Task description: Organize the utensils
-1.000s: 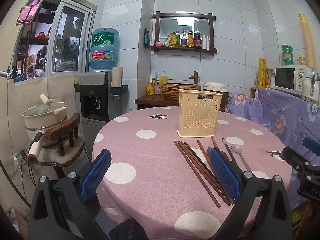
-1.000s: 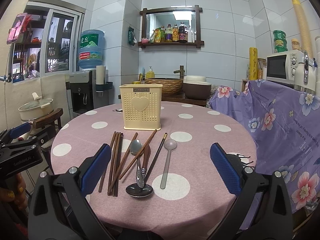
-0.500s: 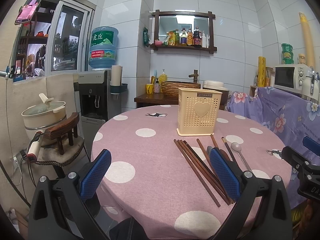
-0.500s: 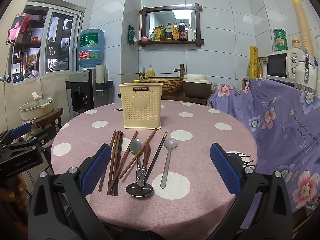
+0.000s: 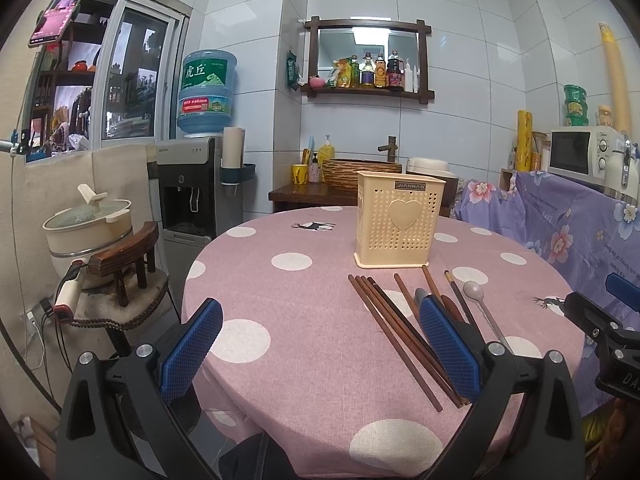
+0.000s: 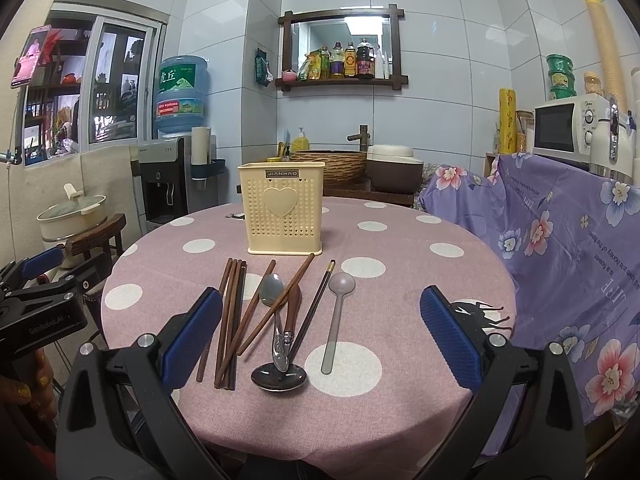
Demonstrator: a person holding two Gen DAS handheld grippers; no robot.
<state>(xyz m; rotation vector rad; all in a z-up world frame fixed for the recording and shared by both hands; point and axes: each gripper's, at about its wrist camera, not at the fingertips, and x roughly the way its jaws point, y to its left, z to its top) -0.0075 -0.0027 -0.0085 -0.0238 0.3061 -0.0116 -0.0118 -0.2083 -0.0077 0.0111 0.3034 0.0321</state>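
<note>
A cream perforated utensil holder point(image 6: 281, 209) with a heart stands upright on the round pink polka-dot table point(image 6: 440, 280); it also shows in the left wrist view point(image 5: 399, 220). In front of it lie several brown chopsticks point(image 6: 231, 312), a metal spoon point(image 6: 273, 292), a dark ladle-type spoon point(image 6: 280, 376) and a translucent grey spoon point(image 6: 340, 304). The chopsticks point(image 5: 394, 324) and grey spoon point(image 5: 476, 294) show in the left wrist view too. My right gripper point(image 6: 320, 340) is open and empty over the table's near edge. My left gripper point(image 5: 320, 348) is open and empty, left of the utensils.
A wooden chair with a pot point(image 5: 90, 232) stands left of the table. A water dispenser point(image 5: 192, 192) is behind it. A purple floral cloth point(image 6: 560, 240) covers furniture at the right, with a microwave point(image 6: 564, 128) on top. A side table with a basket point(image 6: 332, 164) is behind.
Both views have shifted very slightly; the grippers stay open and the utensils have not moved.
</note>
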